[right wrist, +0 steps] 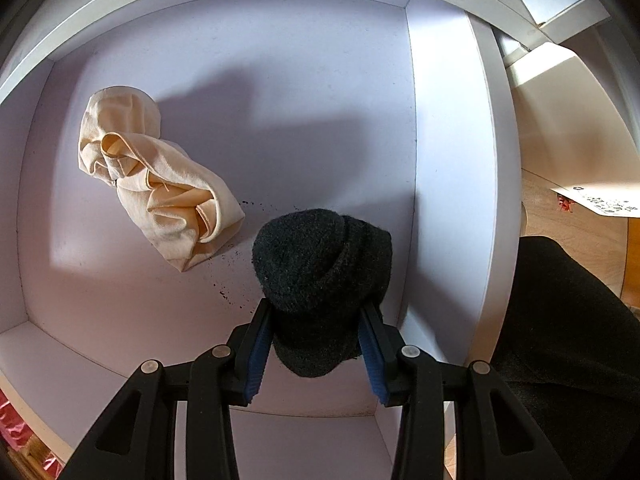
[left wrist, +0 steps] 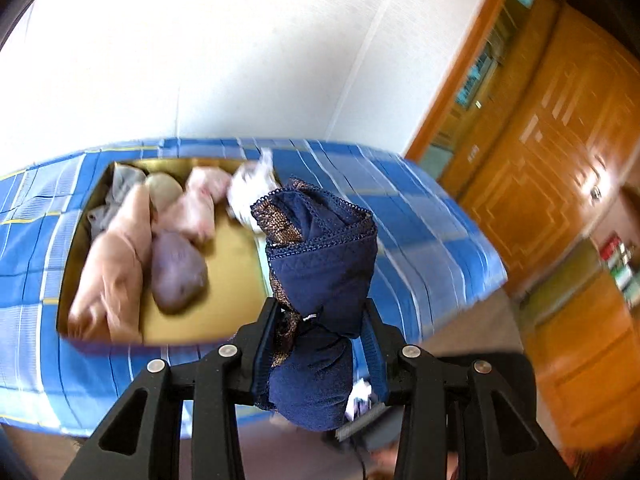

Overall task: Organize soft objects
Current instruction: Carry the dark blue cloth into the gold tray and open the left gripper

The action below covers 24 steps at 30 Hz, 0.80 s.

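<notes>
left fingers (left wrist: 320, 320) clamp navy roll (left wrist: 320, 280) above box (left wrist: 224, 272) | right fingers (right wrist: 318, 324) clamp dark sock (right wrist: 320, 272) in drawer (right wrist: 280, 80)

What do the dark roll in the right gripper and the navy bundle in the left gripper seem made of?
Dark roll: fuzzy charcoal knit, probably wool or fleece, with a napped matte surface. Navy bundle: thin smooth fabric with scalloped lace trim and a glittery bronze panel, likely synthetic.

A black left gripper (left wrist: 322, 320) clamps a rolled navy blue garment (left wrist: 320, 264) with lace edging and a brown glittery patch. Beyond it, a blue checked bedspread (left wrist: 420, 220) carries a shallow yellow-lined box (left wrist: 224, 280) holding rolled pink, grey, beige and purple garments (left wrist: 140, 240). A white wall and orange wooden doors (left wrist: 560, 140) stand behind.
</notes>
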{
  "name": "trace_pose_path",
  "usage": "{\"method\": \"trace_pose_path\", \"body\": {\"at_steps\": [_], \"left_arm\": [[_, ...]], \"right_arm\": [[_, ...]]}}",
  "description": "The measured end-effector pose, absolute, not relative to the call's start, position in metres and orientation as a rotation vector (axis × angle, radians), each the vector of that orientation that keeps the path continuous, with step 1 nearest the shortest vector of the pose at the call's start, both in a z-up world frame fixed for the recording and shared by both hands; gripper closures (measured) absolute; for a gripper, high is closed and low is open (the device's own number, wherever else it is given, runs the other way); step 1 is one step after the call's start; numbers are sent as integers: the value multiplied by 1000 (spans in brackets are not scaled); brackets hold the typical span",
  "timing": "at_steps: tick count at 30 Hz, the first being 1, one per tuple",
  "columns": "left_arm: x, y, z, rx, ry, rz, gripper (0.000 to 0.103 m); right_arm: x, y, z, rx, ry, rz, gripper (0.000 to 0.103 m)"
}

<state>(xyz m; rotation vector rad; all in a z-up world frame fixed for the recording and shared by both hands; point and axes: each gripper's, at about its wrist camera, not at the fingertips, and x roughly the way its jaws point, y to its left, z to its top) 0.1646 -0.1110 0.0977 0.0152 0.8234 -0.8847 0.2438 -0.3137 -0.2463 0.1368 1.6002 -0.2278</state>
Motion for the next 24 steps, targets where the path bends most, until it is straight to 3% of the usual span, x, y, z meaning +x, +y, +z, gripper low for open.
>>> {"method": "trace_pose_path", "body": {"at_steps": [11,24], "left_arm": [[260,-146,50,-152,1001,-702,63],[290,-163,6,-108,1074,-607,63]], "right_arm": [[244,-317,-246,147,1599,-230,61],[243,-323,-246,169,1598,-232,61]]}}
